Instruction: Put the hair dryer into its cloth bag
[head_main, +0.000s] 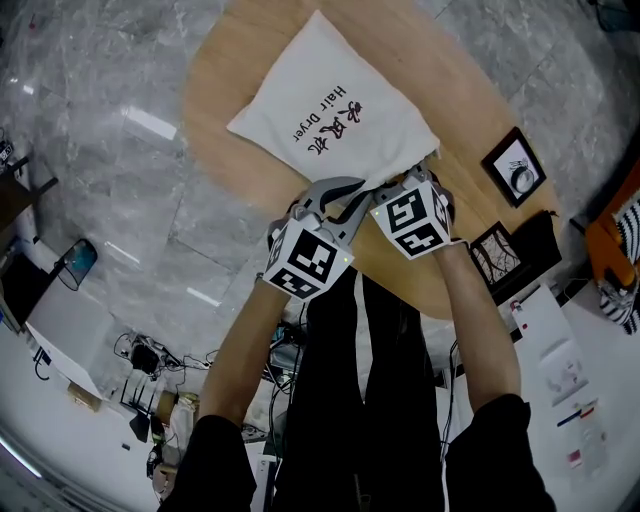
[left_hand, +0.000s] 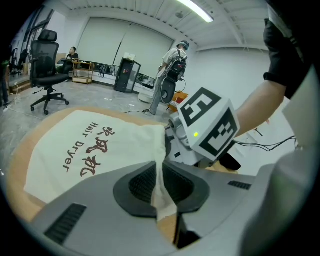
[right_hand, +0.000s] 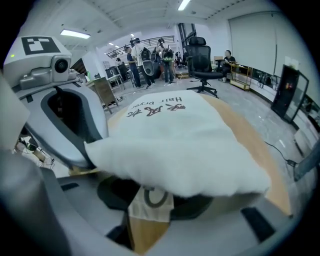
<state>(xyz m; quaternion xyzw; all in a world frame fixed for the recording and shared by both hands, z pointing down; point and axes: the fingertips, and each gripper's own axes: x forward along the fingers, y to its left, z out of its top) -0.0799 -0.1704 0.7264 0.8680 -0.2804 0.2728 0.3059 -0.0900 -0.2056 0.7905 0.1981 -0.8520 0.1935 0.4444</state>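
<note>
One round worktop (head_main: 215, 90): pale wood, filling the upper middle of the head view and carrying the bag.
Cloth bag (head_main: 330, 105): white, printed "Hair Dryer", lying on the wood in the upper centre of the head view. Its far corner is pointing to the top of the frame, and its near end is reaching down to both grippers at centre frame.
Hair dryer: showing in no view, and not lying on the bare wood around the bag. In the right gripper view the bag is swelling up thick at its near end, so the dryer is probably sitting inside already, though nothing is showing it directly.
Left gripper (left_hand: 161, 187): at the lower centre of its own view, its jaws are closing tight on a thin fold of the bag's near edge.
Right gripper (right_hand: 150, 197): its jaws are standing partly apart beneath the bulging cloth.
Flap of cloth (right_hand: 149, 209): small, ring-marked, hanging flat across the right gripper's gap and apparently not being squeezed.
Progress: loading is looking finished. What seems to be remaining is settling or closing the bag's mouth and letting go of the cloth.
</note>
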